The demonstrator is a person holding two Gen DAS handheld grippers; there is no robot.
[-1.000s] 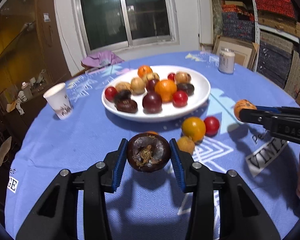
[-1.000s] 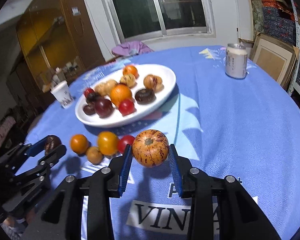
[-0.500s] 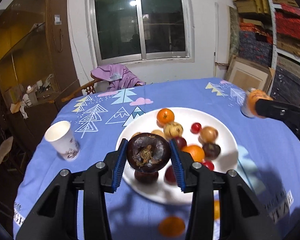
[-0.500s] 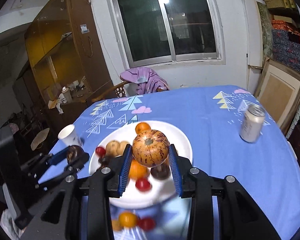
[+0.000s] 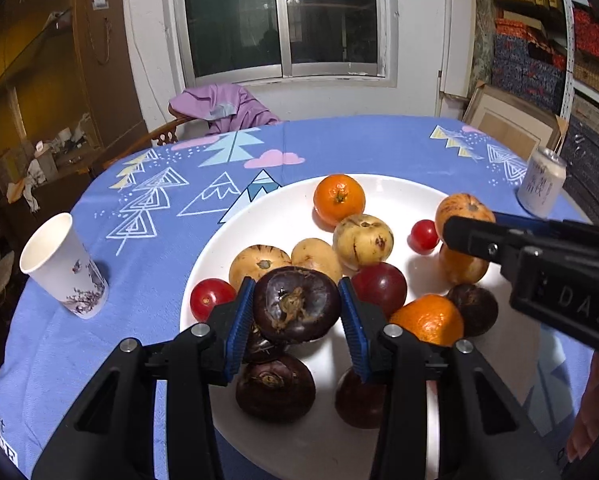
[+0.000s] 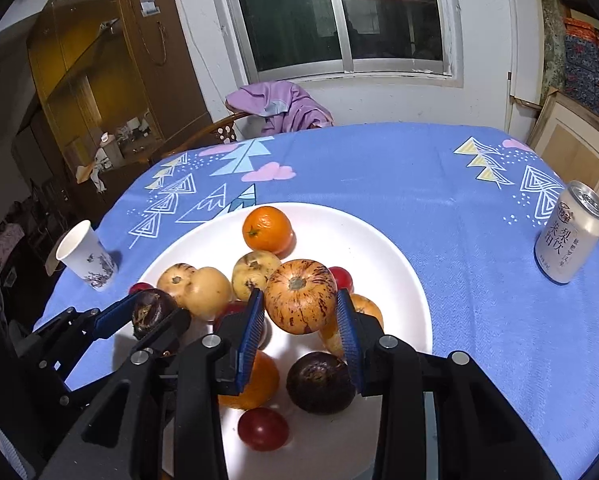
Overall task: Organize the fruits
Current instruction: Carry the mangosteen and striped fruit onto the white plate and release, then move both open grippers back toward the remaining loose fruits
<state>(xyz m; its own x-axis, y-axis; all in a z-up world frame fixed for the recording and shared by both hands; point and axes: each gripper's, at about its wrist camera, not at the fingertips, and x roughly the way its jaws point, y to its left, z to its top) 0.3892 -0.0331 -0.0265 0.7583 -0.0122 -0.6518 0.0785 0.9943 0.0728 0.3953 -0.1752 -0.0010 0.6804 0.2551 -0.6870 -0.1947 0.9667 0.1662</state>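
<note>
A second ago both claws hung over the bare blue cloth of the counter (image 5: pixel 339 140), with loose fruit below them and the plate well ahead; now both hang over the plate (image 5: pixel 227 240) itself, and the loose fruit is out of view. Each fruit sits in its claw as before.

The left claw (image 5: pixel 297 310) pinches a dark purple mangosteen (image 5: pixel 297 308) between its blue pads, above the plate's near left part. Just below it lie two more dark fruits; a red tomato (image 5: pixel 209 298) sits just left of it, and pale yellow fruits just beyond it. A paper cup (image 5: pixel 61 266) stands on the cloth well to its left.

The right claw (image 6: pixel 301 312) pinches a striped orange fruit (image 6: pixel 301 296) over the middle of the plate. Beyond it rests a tangerine (image 6: pixel 267 229); below it lie a dark fruit, an orange and a red tomato. A drink can (image 6: pixel 571 232) stands on the cloth far to its right.
</note>
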